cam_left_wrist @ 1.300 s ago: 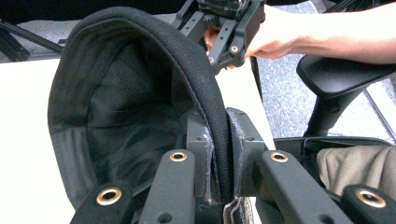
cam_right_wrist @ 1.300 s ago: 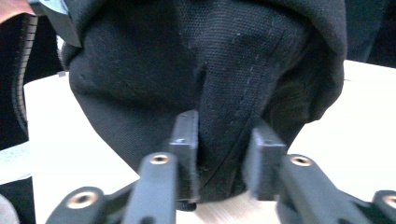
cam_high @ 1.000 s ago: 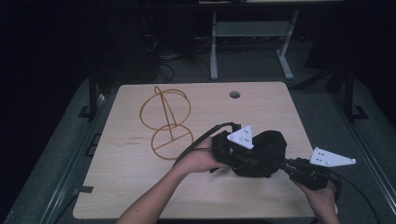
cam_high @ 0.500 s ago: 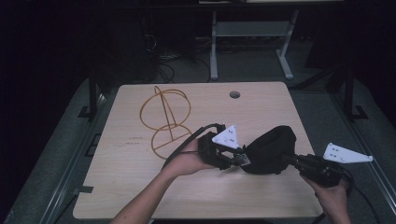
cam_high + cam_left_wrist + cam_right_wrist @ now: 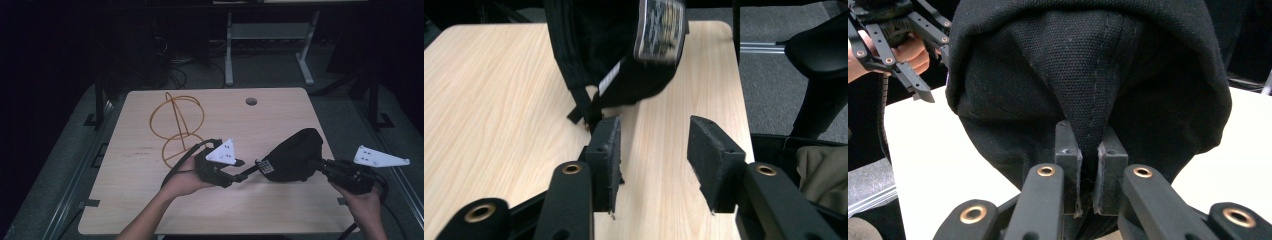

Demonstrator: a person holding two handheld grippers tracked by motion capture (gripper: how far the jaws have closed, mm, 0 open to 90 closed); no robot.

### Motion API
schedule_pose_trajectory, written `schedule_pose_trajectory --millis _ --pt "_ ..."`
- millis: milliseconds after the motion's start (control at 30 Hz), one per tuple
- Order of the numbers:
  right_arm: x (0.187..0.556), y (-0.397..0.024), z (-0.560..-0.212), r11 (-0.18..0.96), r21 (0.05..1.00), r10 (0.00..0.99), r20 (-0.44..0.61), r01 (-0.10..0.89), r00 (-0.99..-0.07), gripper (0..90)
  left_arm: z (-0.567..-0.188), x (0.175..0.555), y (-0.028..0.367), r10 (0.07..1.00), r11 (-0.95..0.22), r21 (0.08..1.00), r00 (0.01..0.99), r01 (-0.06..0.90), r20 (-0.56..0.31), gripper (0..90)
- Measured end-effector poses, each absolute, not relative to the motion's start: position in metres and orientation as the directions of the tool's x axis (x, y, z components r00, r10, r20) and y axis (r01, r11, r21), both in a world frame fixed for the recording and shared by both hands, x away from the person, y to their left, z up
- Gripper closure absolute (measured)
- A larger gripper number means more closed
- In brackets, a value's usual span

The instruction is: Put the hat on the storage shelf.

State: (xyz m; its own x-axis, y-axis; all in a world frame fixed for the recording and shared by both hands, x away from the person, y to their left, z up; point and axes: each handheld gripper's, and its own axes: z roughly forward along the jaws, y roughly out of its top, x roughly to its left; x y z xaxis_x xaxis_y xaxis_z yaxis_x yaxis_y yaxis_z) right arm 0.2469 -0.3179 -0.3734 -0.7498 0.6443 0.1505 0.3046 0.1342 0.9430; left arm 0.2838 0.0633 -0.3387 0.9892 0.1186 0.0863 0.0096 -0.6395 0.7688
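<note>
Since a moment ago, both my hands have drawn apart: my left tongs (image 5: pixel 240 176) have slid left and let go of the black bag (image 5: pixel 295 155), while my right tongs (image 5: pixel 316 162) have pulled it toward the right edge of the surface (image 5: pixel 135 200).

My right tongs (image 5: pixel 1090 175) are pinched tight on a fold of the bag's canvas (image 5: pixel 1088 75), with the cloth bulging up and over them. In the high view the bag sits lifted at the right side of the surface, its labelled end pointing at my left tongs.

My left tongs (image 5: pixel 653 150) stand wide, with bare wood between the pads (image 5: pixel 606 150). Just beyond them hangs the bag's dark underside (image 5: pixel 624 80) with a printed tag (image 5: pixel 660 30) and a short strap end (image 5: pixel 579 107) trailing onto the wood; I cannot tell whether the strap touches my left pad.

Behind my left hand (image 5: pixel 187 177) stands an orange wire frame (image 5: pixel 177 125) of hoops, near my wrist and the tongs' cable (image 5: pixel 187 157). A round hole (image 5: pixel 251 101) sits near the far edge of the surface. On the floor beyond are a grey metal stand (image 5: pixel 270 45) and a tangle of cords (image 5: pixel 180 65).
</note>
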Motion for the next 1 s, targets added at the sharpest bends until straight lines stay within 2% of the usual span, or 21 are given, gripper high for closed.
schedule_pose_trajectory --millis 333,1000 --pt "0.256 -0.316 -0.368 0.139 0.941 0.634 0.153 0.307 -0.758 83.3 -0.358 0.274 0.081 0.152 -0.661 0.749 0.984 0.034 0.09 51.6" --pt "0.284 -0.281 -0.327 0.195 0.939 0.571 0.126 0.284 -0.811 83.1 -0.395 0.261 0.114 0.224 -0.663 0.743 0.972 0.095 0.075 44.2"
